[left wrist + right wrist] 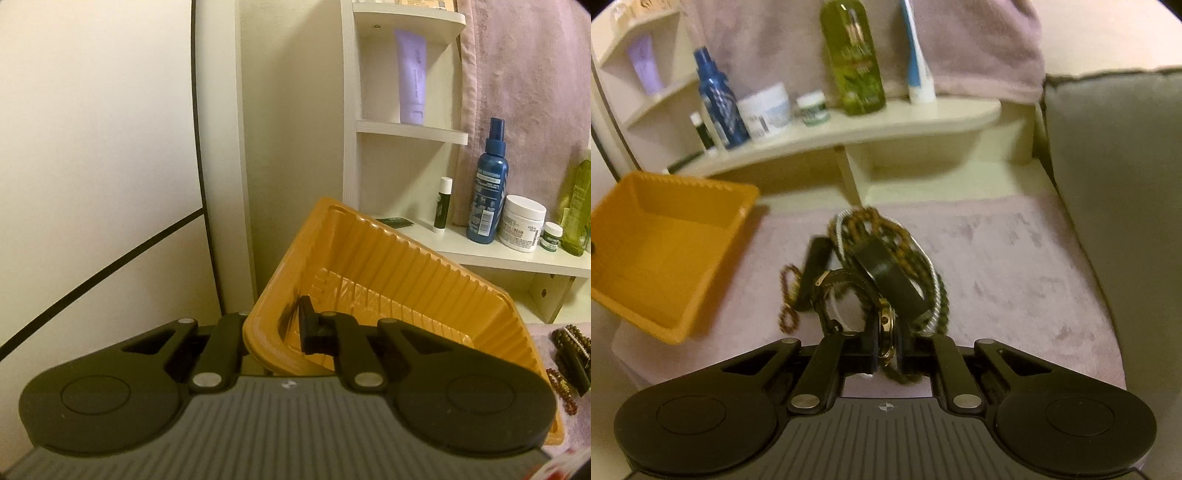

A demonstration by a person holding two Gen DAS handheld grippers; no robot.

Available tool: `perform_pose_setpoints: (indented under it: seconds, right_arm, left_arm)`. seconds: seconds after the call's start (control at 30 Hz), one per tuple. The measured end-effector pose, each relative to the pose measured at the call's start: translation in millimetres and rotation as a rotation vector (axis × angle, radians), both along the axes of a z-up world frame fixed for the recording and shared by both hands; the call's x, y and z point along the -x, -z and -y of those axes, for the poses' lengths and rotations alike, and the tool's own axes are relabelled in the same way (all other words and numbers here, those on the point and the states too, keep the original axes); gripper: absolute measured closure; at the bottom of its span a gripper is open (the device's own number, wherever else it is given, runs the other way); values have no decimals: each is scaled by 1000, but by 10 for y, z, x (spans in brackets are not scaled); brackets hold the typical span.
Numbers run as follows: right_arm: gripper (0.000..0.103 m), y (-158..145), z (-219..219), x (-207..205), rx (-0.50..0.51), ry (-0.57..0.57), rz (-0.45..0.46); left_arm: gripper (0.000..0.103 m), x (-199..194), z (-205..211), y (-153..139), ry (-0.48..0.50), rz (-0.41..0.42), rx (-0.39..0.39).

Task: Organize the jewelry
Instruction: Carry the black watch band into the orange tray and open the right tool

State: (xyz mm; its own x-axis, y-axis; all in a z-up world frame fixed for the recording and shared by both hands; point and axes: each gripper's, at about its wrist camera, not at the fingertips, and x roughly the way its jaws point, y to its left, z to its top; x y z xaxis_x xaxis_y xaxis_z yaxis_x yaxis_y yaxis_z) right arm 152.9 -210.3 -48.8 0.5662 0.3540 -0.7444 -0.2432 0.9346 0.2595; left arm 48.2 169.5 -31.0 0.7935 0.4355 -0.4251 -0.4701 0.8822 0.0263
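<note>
Pinching ribbed orange plastic tray [388, 266] wall, left tool [275, 332], right tool [886, 349] clamping gold-rimmed watch [886, 325] (beaded tangle).

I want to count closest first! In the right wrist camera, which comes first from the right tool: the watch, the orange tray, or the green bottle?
1. Watch: clamped in the right tool.
2. Orange tray: left, tilted above the towel.
3. Green bottle: back on the shelf.

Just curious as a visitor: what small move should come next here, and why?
Probably lift the right gripper a little: it is shut on the gold watch in the jewelry pile, while the left gripper holds the empty orange tray tilted beside it.
</note>
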Motion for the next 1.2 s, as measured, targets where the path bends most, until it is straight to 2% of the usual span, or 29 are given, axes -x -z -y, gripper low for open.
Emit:
perform_pose_setpoints:
  seconds: [0.2,0.37,0.6,1.0,1.2]
  right_arm:
    - [94,-315,-332,-75,-86,-81,41]
    - [94,-398,-804,-160,-132,-188,51]
    - [94,-231,-1350,-253,-130,-293,8]
    - [94,130,-1778,-309,-60,-370,-44]
    - [94,159,-1947,-350,4,-398,-31]
  left_arm:
    - [92,-13,-1,-14,5,-7,0]
    - [93,-5,6,-23,10,-6,4]
    - [93,6,-9,-14,13,-7,10]
    - [93,-7,-11,-17,14,-16,11]
    - [93,-25,-1,-17,10,-25,1]
